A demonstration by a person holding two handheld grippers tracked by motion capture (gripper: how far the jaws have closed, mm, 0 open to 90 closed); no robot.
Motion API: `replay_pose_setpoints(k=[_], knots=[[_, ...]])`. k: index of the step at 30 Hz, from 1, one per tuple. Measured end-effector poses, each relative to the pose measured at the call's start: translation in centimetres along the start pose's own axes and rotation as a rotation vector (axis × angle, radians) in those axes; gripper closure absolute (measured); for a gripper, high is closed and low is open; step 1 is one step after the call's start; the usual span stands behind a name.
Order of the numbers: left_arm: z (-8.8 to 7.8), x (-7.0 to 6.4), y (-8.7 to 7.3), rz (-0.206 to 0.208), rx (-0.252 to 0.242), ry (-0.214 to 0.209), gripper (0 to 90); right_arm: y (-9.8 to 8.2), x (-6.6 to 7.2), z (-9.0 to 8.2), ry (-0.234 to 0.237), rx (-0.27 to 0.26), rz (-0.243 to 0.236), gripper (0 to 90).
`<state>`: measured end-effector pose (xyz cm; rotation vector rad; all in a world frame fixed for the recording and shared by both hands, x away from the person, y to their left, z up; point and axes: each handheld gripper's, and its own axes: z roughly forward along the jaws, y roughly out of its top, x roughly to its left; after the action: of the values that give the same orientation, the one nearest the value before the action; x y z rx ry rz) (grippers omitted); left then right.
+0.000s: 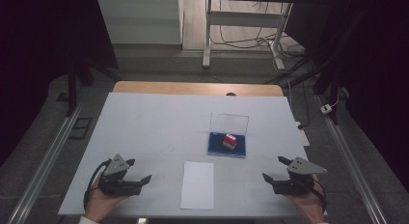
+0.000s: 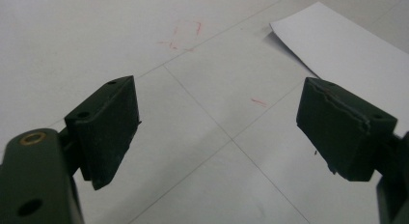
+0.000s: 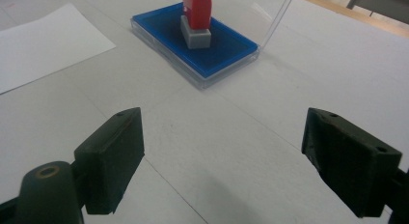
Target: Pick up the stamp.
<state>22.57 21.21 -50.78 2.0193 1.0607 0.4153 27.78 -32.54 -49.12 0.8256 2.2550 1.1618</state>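
A clear plastic case (image 1: pixel 227 137) lies open on the white table, its lid upright behind a blue pad (image 3: pixel 226 48). On the pad stands a small red and grey stamp-like block (image 1: pixel 229 141), which the right gripper view shows as a red top on a grey base (image 3: pixel 197 16). A white sheet of paper (image 1: pixel 198 184) lies near the front edge. My left gripper (image 1: pixel 138 170) rests at the front left, open, nothing between its fingers. My right gripper (image 1: pixel 273 168) rests at the front right, open and empty, pointing towards the case.
The white table cover (image 1: pixel 154 122) has faint red pen marks (image 2: pixel 185 35) ahead of the left gripper. A wooden table edge (image 1: pixel 197 88) runs along the back. Beyond it stand desk legs and cables (image 1: pixel 241 40) on the floor.
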Motion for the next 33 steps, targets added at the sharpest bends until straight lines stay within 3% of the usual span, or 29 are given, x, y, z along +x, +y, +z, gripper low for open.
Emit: replay_pose_setpoints(k=[2, 23, 33], knots=[[0.0, -0.1, 0.1, 0.008, -0.004, 0.0, 15.5, 0.0, 0.0, 0.0, 0.02, -0.003, -0.003, 17.4], [-0.1, -0.5, 0.4, 0.034, -0.008, 0.01, 16.2, 0.4, 0.1, -0.2, 0.034, 0.006, 0.012, 24.3], [0.0, -0.6, 0.4, 0.044, -0.001, 0.014, 16.7, 2.0, 0.1, -0.4, 0.037, 0.012, 0.007, 25.7]])
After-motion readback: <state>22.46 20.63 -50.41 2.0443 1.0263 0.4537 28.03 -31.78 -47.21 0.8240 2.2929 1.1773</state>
